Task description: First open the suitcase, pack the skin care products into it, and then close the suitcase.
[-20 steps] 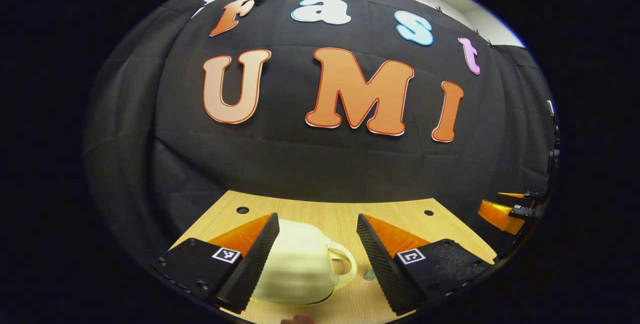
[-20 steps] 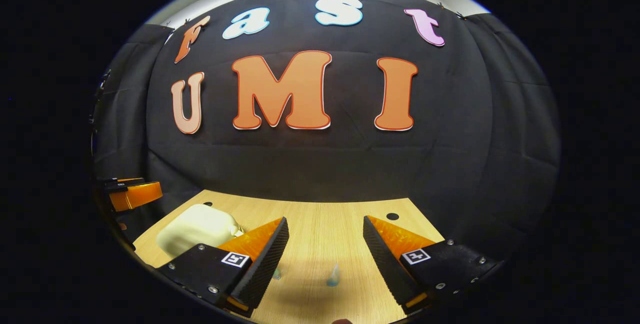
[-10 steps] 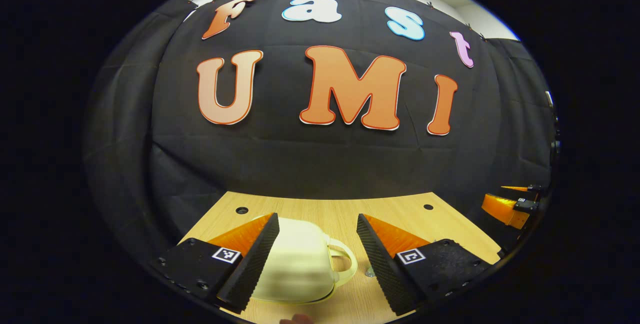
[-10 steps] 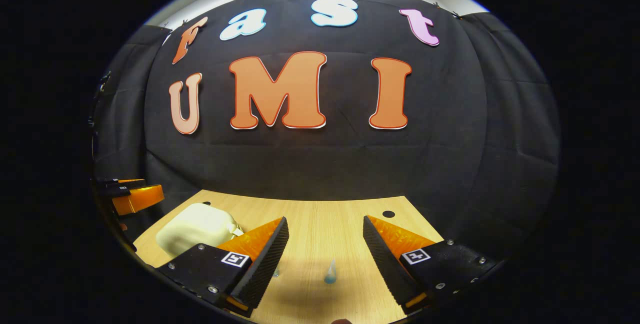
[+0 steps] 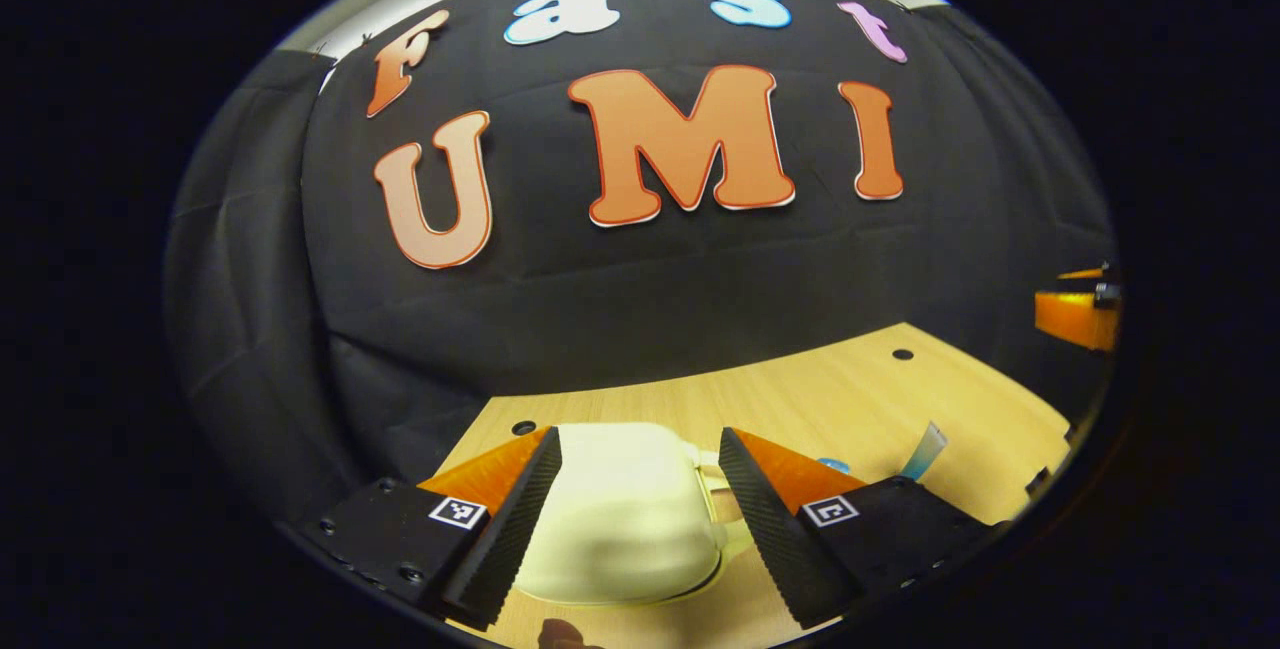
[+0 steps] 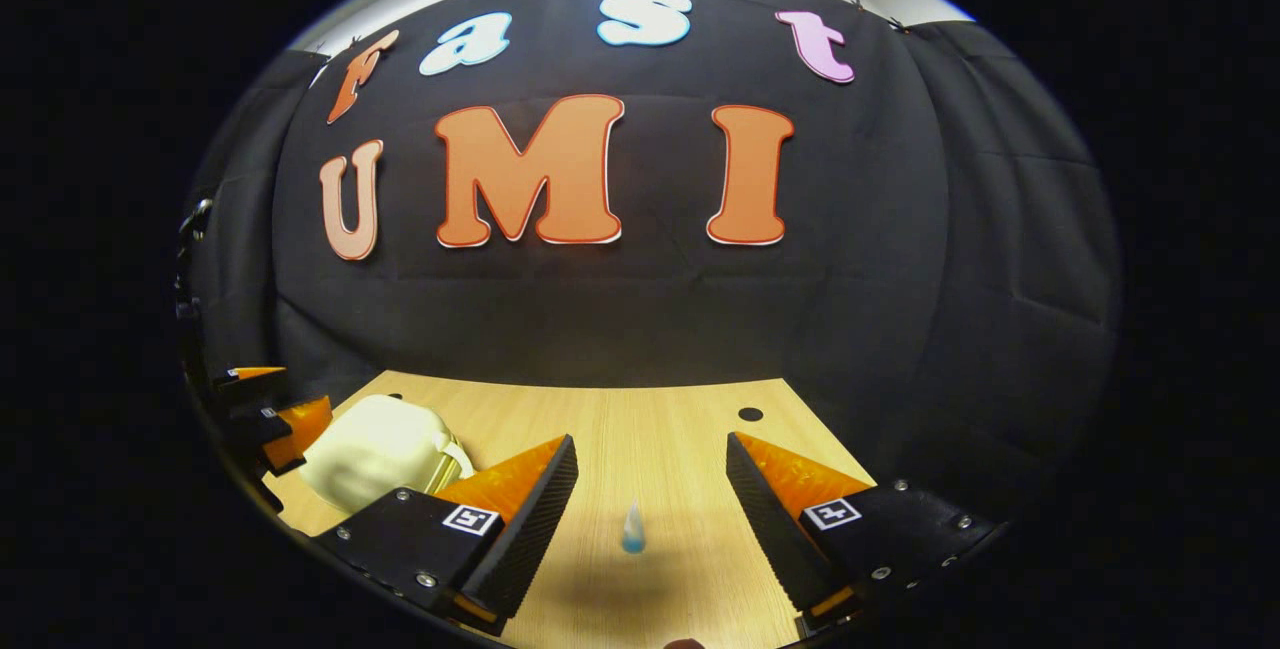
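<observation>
Each tool [image 5: 636, 514] [image 6: 650, 509] has black screwed bodies carrying square black-and-white markers, with wedge fingers ridged on their inner faces.

smooth matt cream suitcase [image 5: 620, 519], wood-grain table [image 6: 660, 429]

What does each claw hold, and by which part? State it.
Nothing. The left claw stands open astride the closed cream suitcase, no grip visible. The right claw stands open above a small tube.
</observation>
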